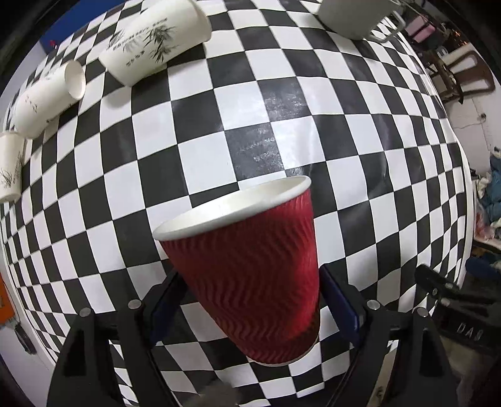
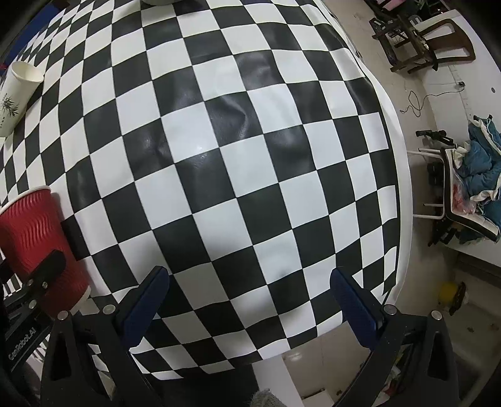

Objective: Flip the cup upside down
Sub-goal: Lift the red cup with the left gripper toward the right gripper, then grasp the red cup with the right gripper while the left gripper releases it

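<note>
A red ribbed paper cup (image 1: pixel 250 275) with a white rim and inside stands mouth-up, slightly tilted, between the blue pads of my left gripper (image 1: pixel 250 303). The pads press on its sides, so the gripper is shut on it. The same cup (image 2: pixel 37 241) shows at the left edge of the right wrist view with the left gripper's finger (image 2: pixel 47 266) on it. My right gripper (image 2: pixel 250 303) is open and empty above the checkered tablecloth (image 2: pixel 238 156).
Several white paper cups with bamboo prints lie on the cloth at the far left (image 1: pixel 153 40) (image 1: pixel 47 100) (image 1: pixel 9 169). A white mug (image 1: pixel 353 15) sits at the far right. The table edge (image 2: pixel 404 175) runs to the right, with chairs and clutter beyond.
</note>
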Available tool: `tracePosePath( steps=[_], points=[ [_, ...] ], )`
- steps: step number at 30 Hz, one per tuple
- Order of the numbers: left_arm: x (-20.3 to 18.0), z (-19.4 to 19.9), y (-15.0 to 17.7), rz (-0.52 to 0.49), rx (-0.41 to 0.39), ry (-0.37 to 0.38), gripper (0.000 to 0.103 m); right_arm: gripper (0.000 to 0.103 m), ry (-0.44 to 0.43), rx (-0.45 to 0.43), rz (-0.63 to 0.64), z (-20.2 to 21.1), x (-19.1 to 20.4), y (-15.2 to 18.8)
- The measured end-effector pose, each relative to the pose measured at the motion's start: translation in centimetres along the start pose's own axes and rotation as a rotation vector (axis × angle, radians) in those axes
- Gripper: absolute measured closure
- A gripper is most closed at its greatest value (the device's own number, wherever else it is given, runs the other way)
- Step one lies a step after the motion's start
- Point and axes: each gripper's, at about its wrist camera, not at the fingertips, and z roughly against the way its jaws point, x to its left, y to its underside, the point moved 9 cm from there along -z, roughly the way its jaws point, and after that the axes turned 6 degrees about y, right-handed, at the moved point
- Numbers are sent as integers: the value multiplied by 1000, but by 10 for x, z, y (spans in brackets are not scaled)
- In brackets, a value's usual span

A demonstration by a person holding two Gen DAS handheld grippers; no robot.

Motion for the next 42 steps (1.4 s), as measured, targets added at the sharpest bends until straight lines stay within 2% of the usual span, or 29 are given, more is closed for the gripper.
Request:
tracePosePath(
  steps=[3,11,17,20,23,25,26,27,29,31,32,33,36,38,39,41,42],
  points=[
    [5,-4,-4,35,15,9,16,0,-8,-2,5,2,6,1],
    [1,4,-15,84,-38,36,2,0,-53,-18,-3,12,11,1],
    [13,57,-21,148,-156,52,1,0,-96,-60,29,42,16,2],
    [31,94,-14,197,-262,17,1,0,-106,-129,128,75,29,3],
    [68,127,4,256,-397,-69,1,0,-65,-239,314,114,52,3],
    [105,143,23,306,-454,-116,0,0,-5,-321,498,138,77,6],
    [121,151,31,326,-470,-144,0,0,41,-356,580,145,87,7],
    [134,149,39,354,-472,-190,0,0,125,-421,720,155,105,11],
    [150,144,53,385,-451,-225,0,0,247,-504,903,162,128,18],
    [165,124,70,420,-398,-262,0,0,418,-586,1153,160,158,29],
    [170,113,77,434,-377,-274,0,0,518,-626,1305,154,174,37],
    [170,101,81,447,-358,-287,0,0,584,-653,1397,150,183,41],
    [177,68,95,485,-305,-312,0,0,925,-779,1822,121,211,59],
    [182,53,103,511,-278,-312,0,0,1071,-821,2032,102,218,70],
    [187,51,108,523,-266,-306,0,0,1173,-849,2179,88,220,77],
    [197,46,116,553,-254,-300,0,0,1321,-875,2413,69,216,82],
    [199,42,118,566,-248,-294,0,0,1376,-879,2484,60,217,91]
  ],
)
